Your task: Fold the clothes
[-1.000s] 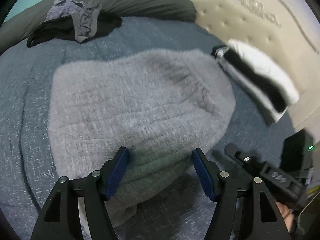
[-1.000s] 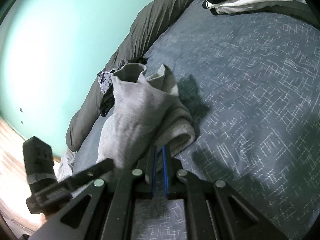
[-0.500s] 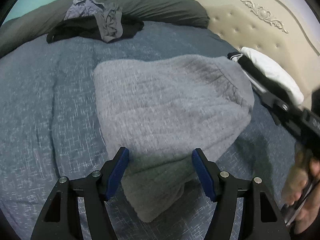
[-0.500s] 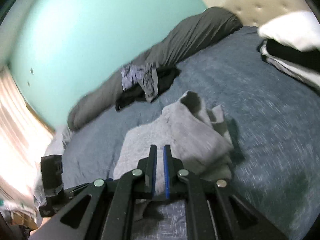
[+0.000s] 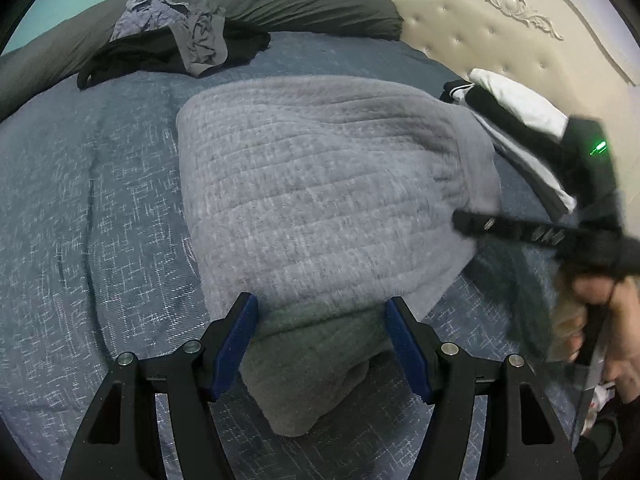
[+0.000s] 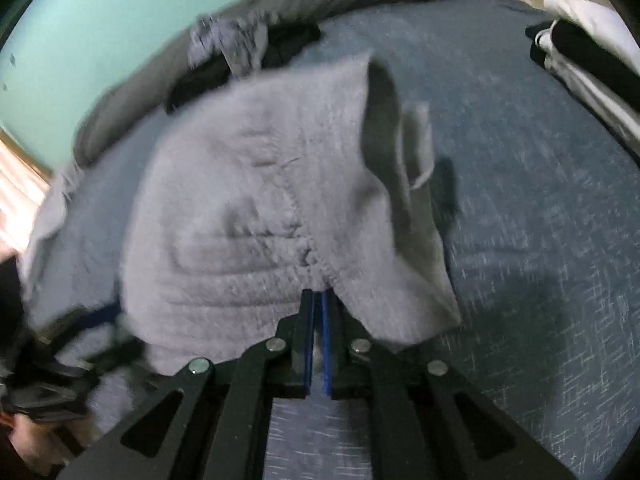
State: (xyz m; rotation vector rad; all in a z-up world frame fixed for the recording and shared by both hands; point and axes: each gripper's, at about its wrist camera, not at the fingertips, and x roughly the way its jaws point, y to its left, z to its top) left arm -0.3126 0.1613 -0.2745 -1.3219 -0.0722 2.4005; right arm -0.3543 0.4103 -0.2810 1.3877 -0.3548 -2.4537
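Right wrist: right claw [image 6: 318, 312] pinches grey sweater [image 6: 248, 216] edge; left claw [image 5: 320, 344] wide open, empty.

Grey knit garment [image 5: 320, 184] spread mid-bed, ribbed texture, fuzzy, part-folded. Near end bunched into thick darker roll [image 5: 316, 364]. Right edge lifted off cover, raised flap showing dark inner side [image 6: 380, 120], seam line running down the middle. Unsorted pile [image 5: 176, 44], purple-grey over black, lying far left. Folded stack [image 5: 516, 120], black and white, far right.
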